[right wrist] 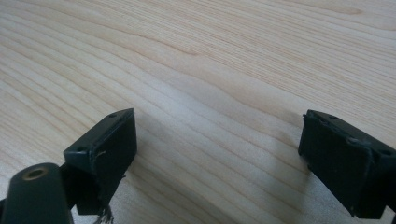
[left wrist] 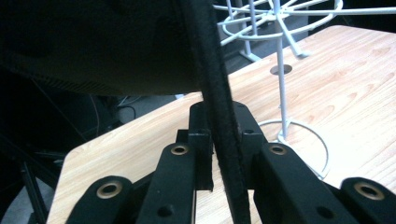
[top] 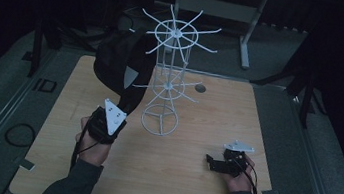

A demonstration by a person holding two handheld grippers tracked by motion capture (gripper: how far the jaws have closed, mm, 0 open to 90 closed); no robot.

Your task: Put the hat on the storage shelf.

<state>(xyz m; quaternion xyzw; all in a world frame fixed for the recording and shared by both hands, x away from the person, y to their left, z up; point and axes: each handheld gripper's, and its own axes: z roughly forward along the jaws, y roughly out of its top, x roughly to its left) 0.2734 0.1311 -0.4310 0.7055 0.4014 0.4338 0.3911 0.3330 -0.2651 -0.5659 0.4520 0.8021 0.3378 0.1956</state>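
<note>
A black bag (top: 114, 61) is up in the air just left of a white wire rack (top: 167, 76) that stands mid-table. The bag's black strap (top: 133, 92) runs down into my left gripper (top: 120, 108), which is shut on it. In the left gripper view the strap (left wrist: 224, 140) passes upright between the jaws of that gripper (left wrist: 224, 135), with the dark bag body (left wrist: 93, 46) overhead and the rack (left wrist: 280, 70) to the right. Whether the bag hangs from a rack arm, I cannot tell. My right gripper (top: 209, 162) rests low at the front right, and in its own view this gripper (right wrist: 217, 154) is open over bare wood.
The wooden table (top: 188, 190) has a small round hole (top: 200, 88) behind the rack. The rack's ring base (top: 159, 120) sits close to my left hand. Dark floor and metal frame legs (top: 245, 41) surround the table. A cable loop (top: 20, 133) lies on the floor at the left.
</note>
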